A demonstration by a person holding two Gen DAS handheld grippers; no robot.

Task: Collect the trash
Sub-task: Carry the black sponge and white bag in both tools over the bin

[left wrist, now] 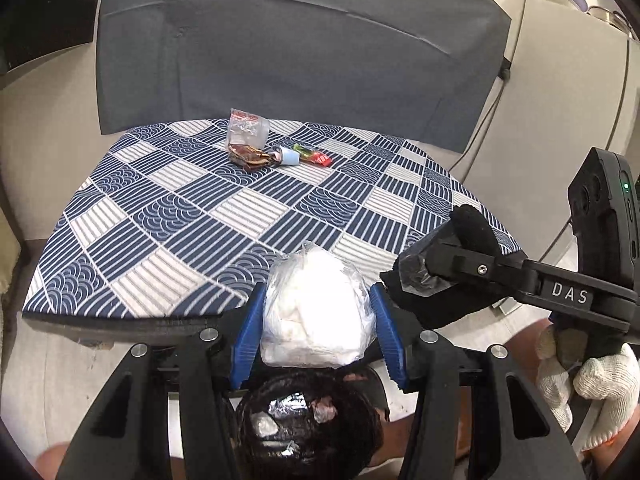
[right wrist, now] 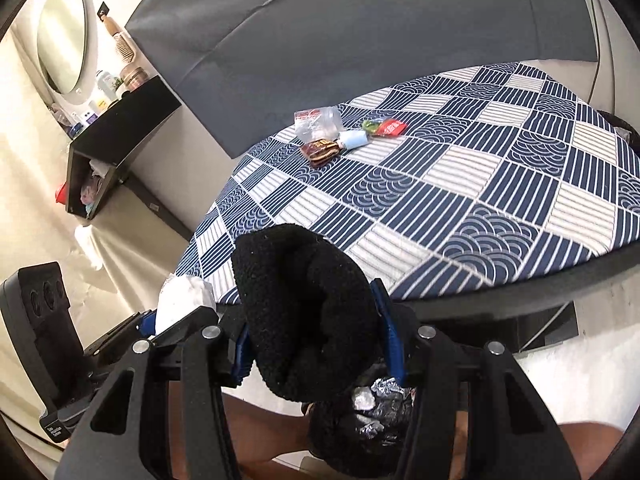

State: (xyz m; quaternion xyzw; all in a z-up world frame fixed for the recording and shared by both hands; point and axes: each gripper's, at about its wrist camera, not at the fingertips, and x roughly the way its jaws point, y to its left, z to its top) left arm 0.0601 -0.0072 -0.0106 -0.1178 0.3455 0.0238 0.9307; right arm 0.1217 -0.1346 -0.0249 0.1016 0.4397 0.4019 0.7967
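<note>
Trash fills the left wrist view: the left gripper (left wrist: pixel 316 316) pinches a white wad in clear plastic (left wrist: pixel 316 308) between its blue pads, held over the black trash bag (left wrist: pixel 308 428) below the table (left wrist: pixel 120 316) edge. More wrappers (left wrist: pixel 276 148) lie well apart, far across the patterned cloth.

In the right wrist view, the right gripper (right wrist: pixel 316 332) clamps the bag's black rim (right wrist: pixel 304 304), foil scraps visible inside. If that hold slackens, the mouth could sag shut and the wad would likely miss, dropping to the floor.
</note>
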